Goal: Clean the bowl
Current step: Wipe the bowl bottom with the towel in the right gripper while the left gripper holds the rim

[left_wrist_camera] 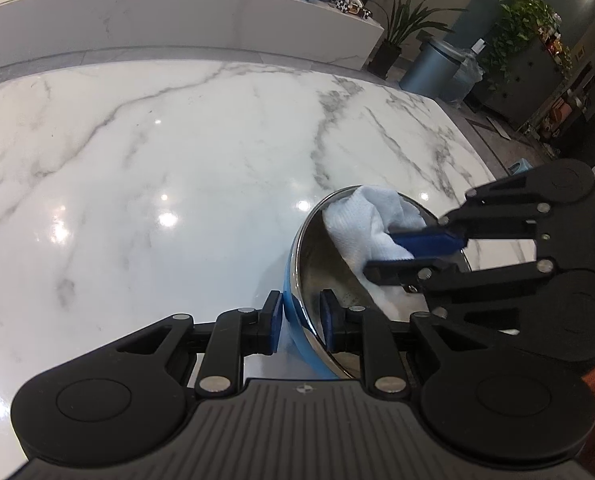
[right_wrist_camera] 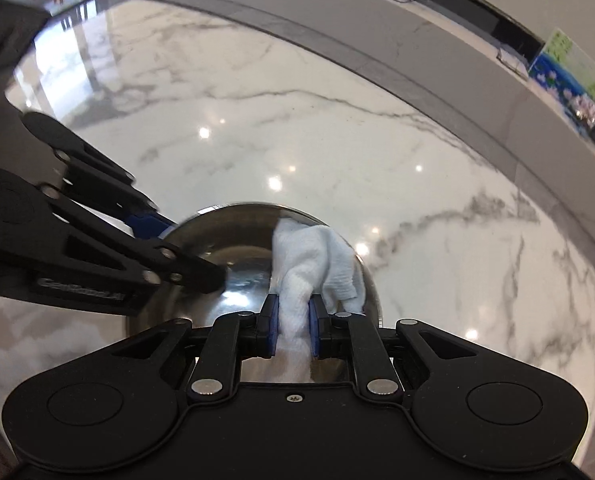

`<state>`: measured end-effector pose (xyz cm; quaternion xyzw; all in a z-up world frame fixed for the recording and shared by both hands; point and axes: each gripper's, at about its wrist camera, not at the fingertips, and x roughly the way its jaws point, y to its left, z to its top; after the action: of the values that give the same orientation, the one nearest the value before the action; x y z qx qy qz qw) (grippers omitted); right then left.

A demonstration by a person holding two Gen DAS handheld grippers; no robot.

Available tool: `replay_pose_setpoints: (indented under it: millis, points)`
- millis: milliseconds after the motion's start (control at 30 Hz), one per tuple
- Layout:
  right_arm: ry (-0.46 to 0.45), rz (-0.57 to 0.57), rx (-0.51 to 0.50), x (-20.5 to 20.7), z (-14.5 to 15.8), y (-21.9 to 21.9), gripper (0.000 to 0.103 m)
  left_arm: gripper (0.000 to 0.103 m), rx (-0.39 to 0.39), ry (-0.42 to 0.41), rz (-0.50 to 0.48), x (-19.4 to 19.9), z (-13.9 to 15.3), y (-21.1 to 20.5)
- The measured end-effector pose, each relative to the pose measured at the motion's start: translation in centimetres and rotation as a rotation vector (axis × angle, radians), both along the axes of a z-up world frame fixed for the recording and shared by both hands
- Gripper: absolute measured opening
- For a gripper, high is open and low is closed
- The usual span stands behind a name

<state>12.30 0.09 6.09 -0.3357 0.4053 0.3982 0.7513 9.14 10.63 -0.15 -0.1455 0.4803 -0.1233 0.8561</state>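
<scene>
A steel bowl (left_wrist_camera: 317, 276) with a blue outside sits tilted on the marble table (left_wrist_camera: 157, 184). My left gripper (left_wrist_camera: 300, 320) is shut on the bowl's near rim, one pad outside and one inside. My right gripper (left_wrist_camera: 381, 254) reaches in from the right and is shut on a white cloth (left_wrist_camera: 361, 228) that lies against the bowl's inner wall. In the right wrist view the bowl (right_wrist_camera: 237, 248) shows its shiny inside, the cloth (right_wrist_camera: 317, 260) bunches between my right gripper (right_wrist_camera: 291, 328) pads, and my left gripper (right_wrist_camera: 189, 248) holds the rim at the left.
A raised marble counter (left_wrist_camera: 177, 12) with boxes and cables runs behind the table. A potted plant (left_wrist_camera: 401, 28) and a grey bin (left_wrist_camera: 433, 64) stand past the table's far right corner. The table's right edge lies close behind the bowl.
</scene>
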Motion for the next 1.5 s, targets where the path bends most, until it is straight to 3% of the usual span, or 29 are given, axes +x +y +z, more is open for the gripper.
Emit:
replay_pose_setpoints:
  millis: [300, 633, 833, 967, 1267, 1400, 1500]
  points:
    - [0.049, -0.076, 0.014, 0.8, -0.9, -0.2, 0.013, 0.019, -0.005, -0.006, 0.005, -0.3, 0.3, -0.7]
    - [0.18, -0.09, 0.118, 0.6, -1.1, -0.6, 0.014, 0.018, -0.025, 0.003, 0.014, -0.3, 0.3, -0.8]
    - [0.226, -0.063, 0.082, 0.2, -1.0, -0.6, 0.013, 0.016, 0.009, 0.014, -0.003, -0.2, 0.1, -1.3]
    - [0.197, -0.062, 0.019, -0.5, -0.8, -0.5, 0.013, 0.016, 0.053, 0.011, -0.008, -0.1, 0.2, -1.7]
    - [-0.105, -0.031, -0.139, -3.6, 0.2, 0.4, 0.012, 0.016, 0.053, 0.029, -0.006, -0.3, 0.0, -1.5]
    - [-0.118, -0.045, -0.169, -3.4, -0.2, 0.5, 0.012, 0.016, 0.028, 0.028, -0.012, -0.3, 0.0, -1.4]
    - [-0.057, -0.086, -0.152, -2.5, -0.6, 0.1, 0.012, 0.016, 0.01, 0.029, -0.016, -0.2, 0.0, -1.4]
